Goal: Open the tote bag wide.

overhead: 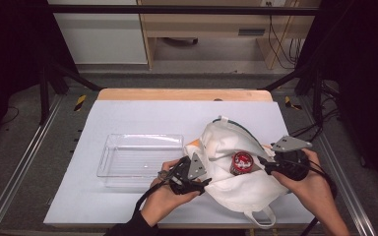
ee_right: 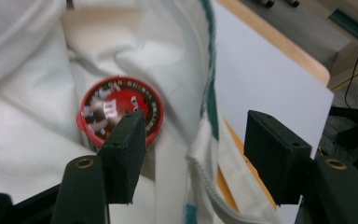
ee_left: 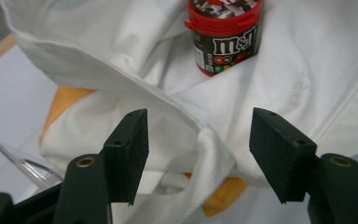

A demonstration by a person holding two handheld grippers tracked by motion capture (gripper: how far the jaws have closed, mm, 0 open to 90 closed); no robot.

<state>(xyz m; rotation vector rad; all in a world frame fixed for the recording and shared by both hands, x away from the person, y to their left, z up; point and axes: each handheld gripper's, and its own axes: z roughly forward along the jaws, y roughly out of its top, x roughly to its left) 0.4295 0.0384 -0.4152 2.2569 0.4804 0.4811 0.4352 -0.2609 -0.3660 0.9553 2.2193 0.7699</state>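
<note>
Toward the near right corner of the table, in the high view, a white cloth bag is flanked by the left gripper and right gripper, so that its mouth may be spread; a red-lidded candy jar is seen inside, and a clear tray lies just left.

In the left gripper view, the jaws are parted astride the bag's hem, unpressed.

In the right gripper view, the jaws stand apart around the strap, not yet pinched.

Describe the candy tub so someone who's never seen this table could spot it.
Find the white cloth bag on the table's right half, beside the clear plastic tray. In its open mouth sits the candy tub: small and round, with a red lid, the only red thing there.
</note>
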